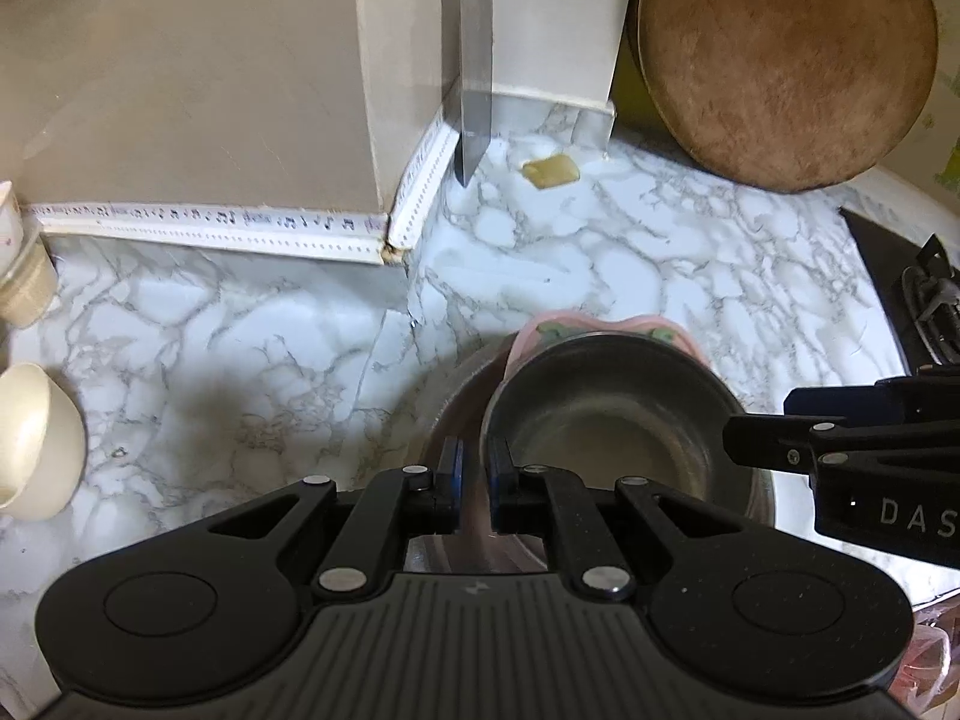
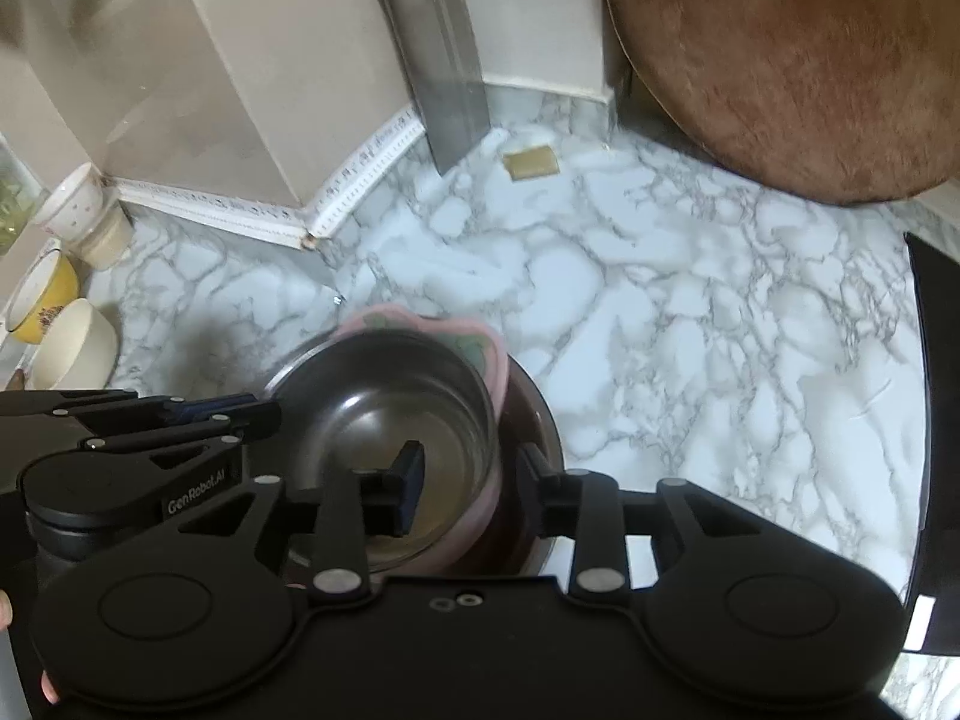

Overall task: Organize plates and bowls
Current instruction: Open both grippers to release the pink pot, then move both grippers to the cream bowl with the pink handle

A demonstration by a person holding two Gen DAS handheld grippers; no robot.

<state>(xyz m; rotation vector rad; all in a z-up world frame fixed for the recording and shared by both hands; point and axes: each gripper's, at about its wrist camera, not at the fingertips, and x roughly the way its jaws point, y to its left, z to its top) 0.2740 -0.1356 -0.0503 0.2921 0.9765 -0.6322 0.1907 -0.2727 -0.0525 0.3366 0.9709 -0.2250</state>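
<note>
A steel bowl [image 2: 384, 420], nested in a pink bowl [image 2: 492, 372] on the marble surface [image 2: 660, 312], is clamped at its rim by the left gripper [image 1: 474, 480] — the right gripper [image 2: 474, 480] is parted, its fingers straddling the opposite rim without pressing.

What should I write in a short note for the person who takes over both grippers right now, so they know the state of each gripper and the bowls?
Left gripper: shut on the rim of the steel bowl, near its left edge.
Right gripper: open, one finger inside the steel bowl, the other outside; the pads are not pressing.
Things: the steel bowl sits nested in a pink bowl, which sits in a darker dish on the marble counter. A cream bowl, yellow bowl and cups stand at the far left.
Done: three pieces stacked.
Left: probably release the stack, then sort the bowls at the left.
</note>
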